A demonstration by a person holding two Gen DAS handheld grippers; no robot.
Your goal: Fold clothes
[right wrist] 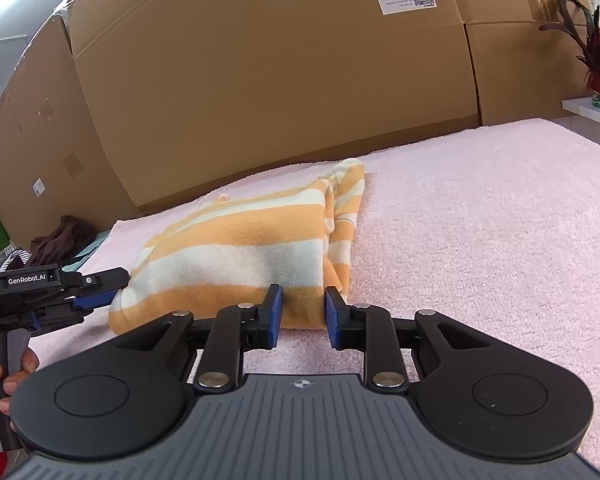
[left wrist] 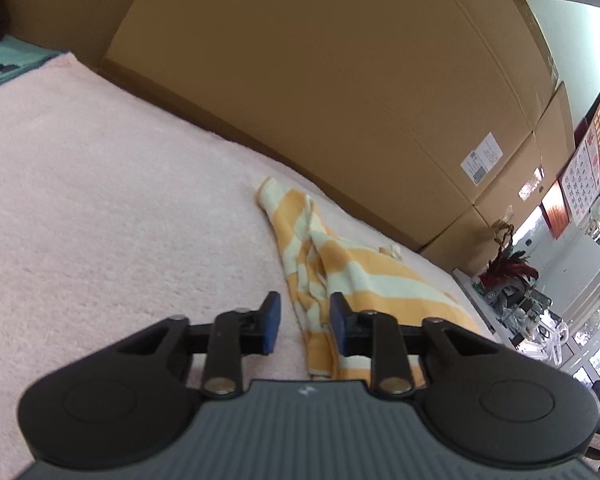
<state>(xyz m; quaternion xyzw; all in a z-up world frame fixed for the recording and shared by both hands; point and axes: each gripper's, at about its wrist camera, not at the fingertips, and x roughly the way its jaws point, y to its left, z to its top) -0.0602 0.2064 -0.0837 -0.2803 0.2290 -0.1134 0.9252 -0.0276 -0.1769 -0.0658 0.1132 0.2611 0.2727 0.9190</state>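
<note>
Orange-and-cream striped cloth, the one garment [right wrist: 236, 252] I have to fold, lies bunched on the pink fleece cover [right wrist: 480, 220], already doubled over roughly but with its edges uneven, so I judge the folding about halfway, with squaring and a last fold left. My right tongs [right wrist: 302, 314] stand apart, nothing pinched, their tips just short of the garment's near hem. My left tongs [left wrist: 305, 326] are also parted, the cloth's end lying past the gap between them, untouched by the pads as far as I can see. Count: one garment, two tongs, several cardboard boxes [right wrist: 260, 80] behind.
</note>
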